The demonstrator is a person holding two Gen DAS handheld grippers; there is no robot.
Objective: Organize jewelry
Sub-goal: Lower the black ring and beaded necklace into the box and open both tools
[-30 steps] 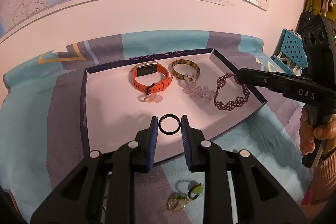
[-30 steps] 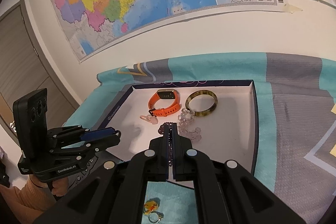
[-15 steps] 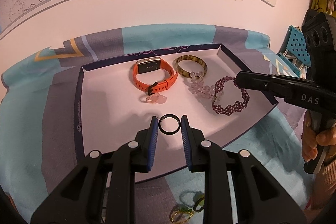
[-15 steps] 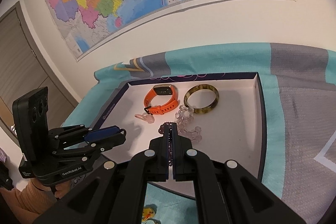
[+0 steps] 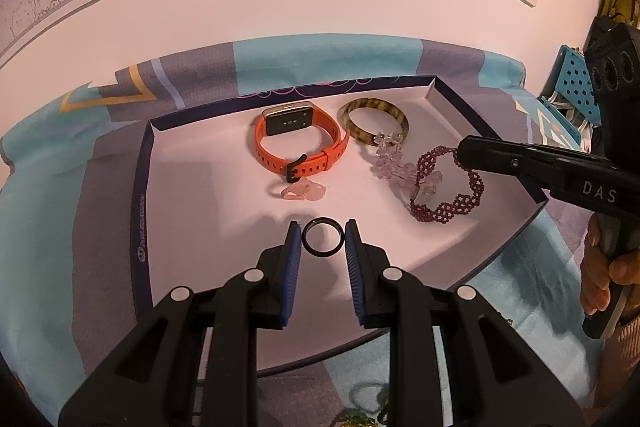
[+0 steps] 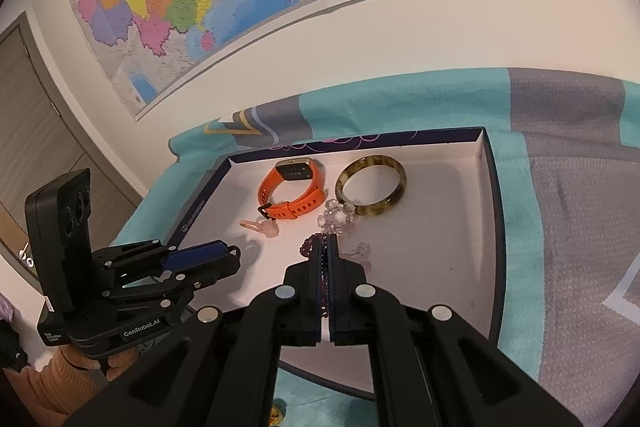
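A thin black ring (image 5: 322, 256) is pinched between the blue pads of my left gripper (image 5: 322, 233), just above the near part of a white tray (image 5: 138, 211) with a dark blue rim. My right gripper (image 6: 326, 247) is shut on a purple beaded bracelet (image 5: 444, 213), which hangs from its tips onto the tray's right side. In the tray lie an orange watch (image 5: 300, 143), a tortoiseshell bangle (image 5: 372, 121), a clear crystal bracelet (image 5: 390, 163) and a small pink translucent piece (image 5: 300, 191). The right wrist view shows the left gripper (image 6: 228, 255) at the tray's left edge.
The tray sits on a teal and grey cloth (image 5: 48, 211) against a wall with a map. Small gold and green rings (image 5: 360, 417) lie on the cloth in front of the tray. A blue perforated basket (image 5: 568, 95) stands at the far right. A hand (image 5: 600, 279) holds the right gripper's handle.
Both grippers have moved forward and down over the tray, each keeping its piece. The purple bracelet has come further in over the tray floor.
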